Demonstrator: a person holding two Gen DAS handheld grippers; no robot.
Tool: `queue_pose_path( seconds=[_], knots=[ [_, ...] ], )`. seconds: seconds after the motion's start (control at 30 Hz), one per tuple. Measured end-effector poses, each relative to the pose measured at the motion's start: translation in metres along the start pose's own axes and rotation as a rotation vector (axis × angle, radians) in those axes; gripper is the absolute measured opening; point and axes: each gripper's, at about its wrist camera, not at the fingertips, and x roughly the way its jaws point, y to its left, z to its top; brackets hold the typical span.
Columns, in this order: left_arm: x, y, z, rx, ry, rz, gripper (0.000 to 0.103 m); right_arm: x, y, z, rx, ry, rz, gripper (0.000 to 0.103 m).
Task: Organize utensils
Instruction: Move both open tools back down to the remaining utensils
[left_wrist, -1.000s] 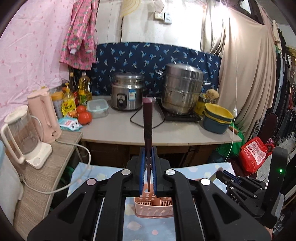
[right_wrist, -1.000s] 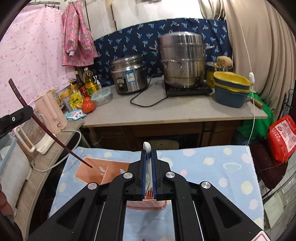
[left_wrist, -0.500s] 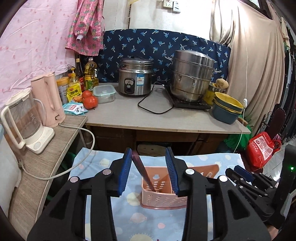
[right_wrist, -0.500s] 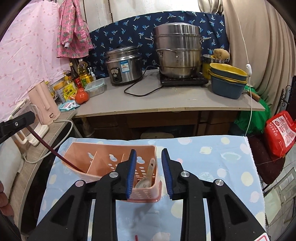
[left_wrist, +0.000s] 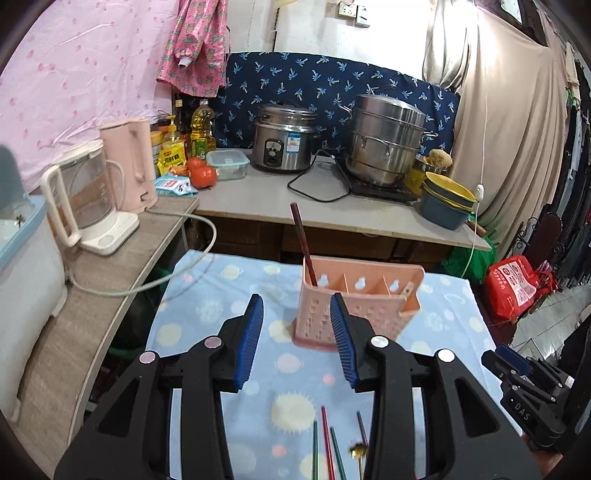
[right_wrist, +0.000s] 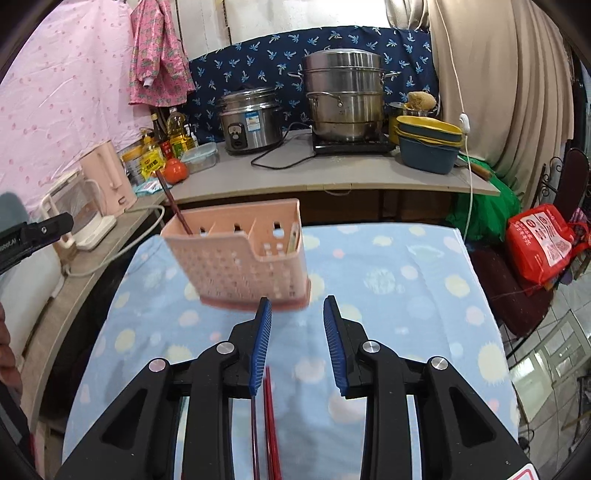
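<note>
Pink plastic utensil caddy (left_wrist: 360, 302) sits upright on the blue dotted cloth (left_wrist: 207, 306) in the left wrist view, w/ one dark reddish chopstick (left_wrist: 303, 243) leaning out of its leftmost compartment and a pale spoon handle (left_wrist: 407, 288) poking up at the far right end. Left gripper (left_wrist: 297, 338) has its blue pads apart w/ nothing between them, jaws just opened, sitting near the caddy but not touching. Closer to the cam, a few loose chopsticks (left_wrist: 325, 443), red and green, lie on the cloth, plus a thin utensil w/ a gold bit (left_wrist: 359, 448) beside them. Right wrist view: same caddy (right_wrist: 240, 254) from the front, chopstick (right_wrist: 173, 201) in the left slot, spoon handle (right_wrist: 292, 238) in the right one. Right gripper (right_wrist: 297, 338) also apart & empty, jaws just opened too, just short of the caddy base. Red chopsticks (right_wrist: 267, 424) lie on the cloth under it. Tip of the other gripper (right_wrist: 37, 232) shows at the left edge.
</note>
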Motion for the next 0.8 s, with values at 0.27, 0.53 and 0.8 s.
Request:
queue_pose_path(
  seconds=[0.27,0.53,0.8],
  knots=[
    [-0.033,0.002,-0.082,-0.004,0.088,0.009,0.036,-0.036,-0.006,-0.083,0.024,0.091,0.001,0.029],
    [-0.038,0.002,-0.174,-0.003,0.231,-0.013,0.036,-0.046,-0.014,-0.163,0.039,0.201,-0.011,0.029],
    [-0.035,-0.005,-0.242,-0.005,0.349,-0.037,0.036,-0.043,-0.01,-0.201,0.045,0.25,0.003,0.029]
  ],
)
